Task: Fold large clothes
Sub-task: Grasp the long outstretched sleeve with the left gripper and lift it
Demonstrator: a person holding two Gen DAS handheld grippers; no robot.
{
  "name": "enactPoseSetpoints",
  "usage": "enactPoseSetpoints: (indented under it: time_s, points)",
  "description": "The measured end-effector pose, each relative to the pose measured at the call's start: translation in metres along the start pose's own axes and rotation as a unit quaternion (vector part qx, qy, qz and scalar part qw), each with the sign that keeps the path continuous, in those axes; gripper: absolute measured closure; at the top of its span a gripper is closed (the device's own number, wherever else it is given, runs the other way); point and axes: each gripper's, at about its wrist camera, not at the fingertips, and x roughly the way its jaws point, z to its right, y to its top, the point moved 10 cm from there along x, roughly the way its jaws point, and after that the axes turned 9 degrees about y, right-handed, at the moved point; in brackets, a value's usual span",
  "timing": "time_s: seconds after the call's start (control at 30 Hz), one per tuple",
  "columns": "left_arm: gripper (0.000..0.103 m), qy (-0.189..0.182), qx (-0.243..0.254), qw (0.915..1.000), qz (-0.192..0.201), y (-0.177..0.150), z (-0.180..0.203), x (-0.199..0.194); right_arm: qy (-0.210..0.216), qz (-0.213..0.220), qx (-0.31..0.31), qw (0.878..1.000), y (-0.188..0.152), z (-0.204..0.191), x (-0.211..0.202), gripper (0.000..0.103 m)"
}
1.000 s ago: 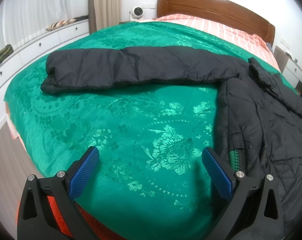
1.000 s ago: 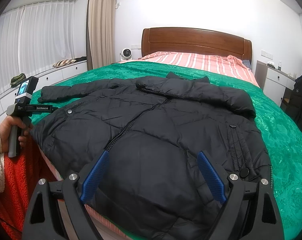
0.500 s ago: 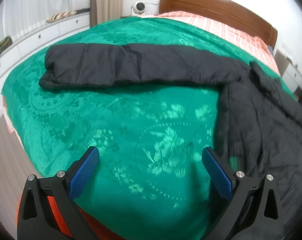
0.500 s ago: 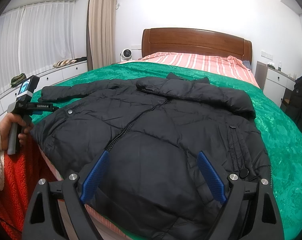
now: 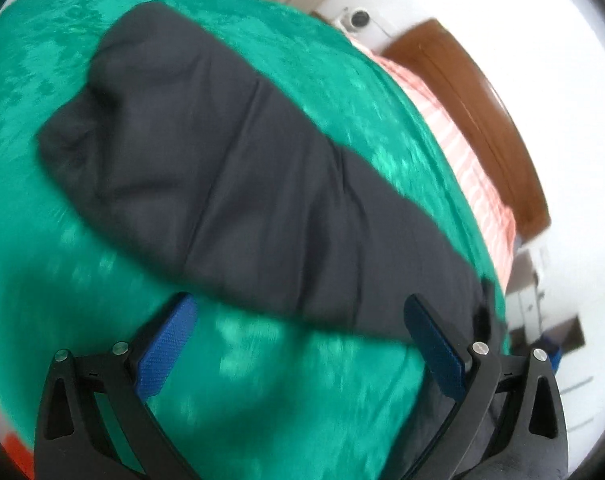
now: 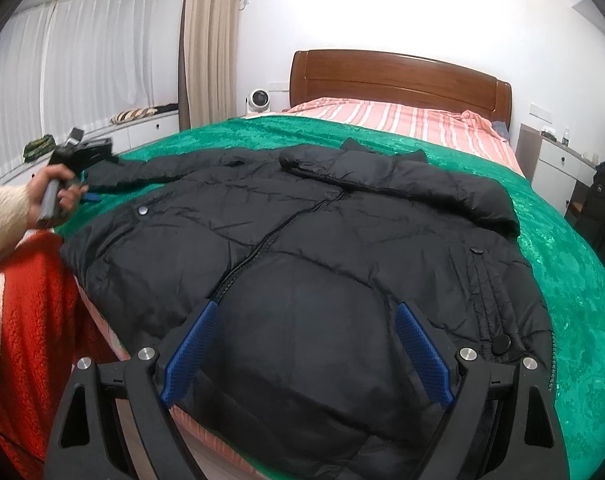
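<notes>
A large black puffer jacket lies front-up and zipped on a green bedspread. Its left sleeve stretches out flat across the spread. My left gripper is open and empty, tilted, its fingertips just short of the sleeve's near edge. It also shows in the right wrist view, held in a hand beside the sleeve's cuff. My right gripper is open and empty above the jacket's hem. The other sleeve is folded across the chest.
A wooden headboard and striped pink sheet are at the far end. A red blanket hangs at the bed's near left. White drawers stand at right, a small fan at the back.
My left gripper has swung in towards the outstretched sleeve and tilted, so the sleeve now fills its view. My right gripper has stayed still over the hem.
</notes>
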Motion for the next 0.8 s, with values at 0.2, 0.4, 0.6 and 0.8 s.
enactPoseSetpoints:
  time_s: [0.2,0.4,0.6,0.8]
  points:
    - [0.094,0.055,0.028,0.9971,0.044,0.038,0.013,0.012,0.005,-0.009,-0.008,1.000,-0.002,-0.007,0.005,0.014]
    - [0.096,0.052,0.203,0.9688,0.132,0.070,0.140,-0.055,0.025,-0.001,0.002,1.000,0.001,-0.008,0.006,0.014]
    - [0.096,-0.058,0.416,0.8822,0.212,-0.004,0.363,-0.135,0.028,0.014,0.017,0.999,0.004,0.000,-0.003,0.014]
    - [0.089,-0.126,0.588,0.7791,0.179,-0.191,0.485,-0.110,0.020,0.031,0.036,0.999,0.009,0.013,-0.015,0.014]
